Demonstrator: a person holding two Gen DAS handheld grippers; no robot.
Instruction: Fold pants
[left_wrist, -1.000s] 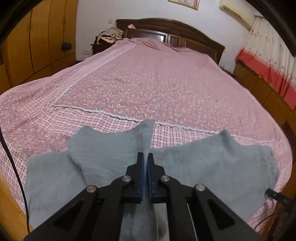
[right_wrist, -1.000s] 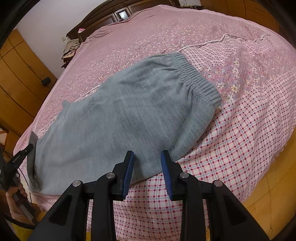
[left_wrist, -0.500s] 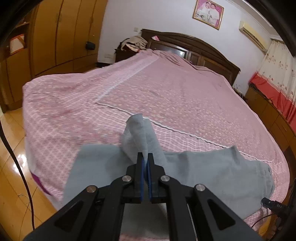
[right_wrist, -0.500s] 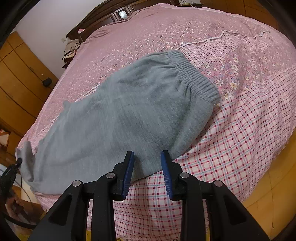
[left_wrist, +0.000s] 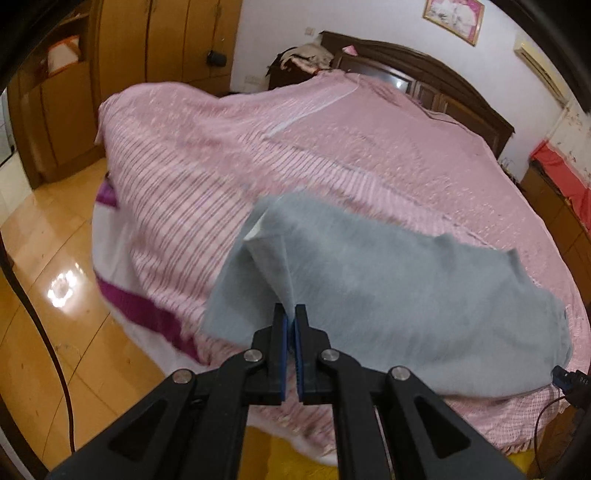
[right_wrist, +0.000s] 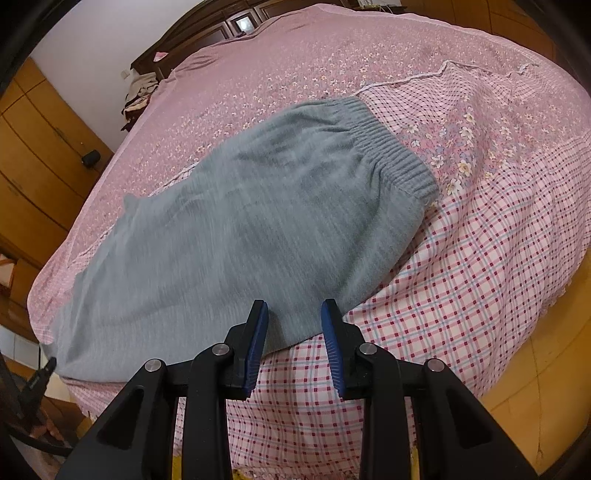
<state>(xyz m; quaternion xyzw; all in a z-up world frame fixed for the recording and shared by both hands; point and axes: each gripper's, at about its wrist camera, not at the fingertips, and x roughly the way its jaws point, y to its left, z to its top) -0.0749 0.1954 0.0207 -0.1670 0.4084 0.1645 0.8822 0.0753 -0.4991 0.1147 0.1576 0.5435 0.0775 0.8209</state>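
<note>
Grey pants lie spread on the pink bed, with the ribbed waistband at the far right in the right wrist view. My left gripper is shut on the leg end of the grey pants and holds that end lifted and pulled out past the bed's corner. My right gripper is open and empty, hovering just over the near edge of the pants, close to the waistband side.
The pink floral and checked bedspread covers a wide bed. A dark wooden headboard stands at the far end. Wooden wardrobes line the left wall. Glossy wooden floor lies beside the bed, and a black cable hangs there.
My left gripper has lifted the pants' leg end and swung it left, out over the bed's corner, stretching the cloth. The right gripper has stayed open in the same place.
</note>
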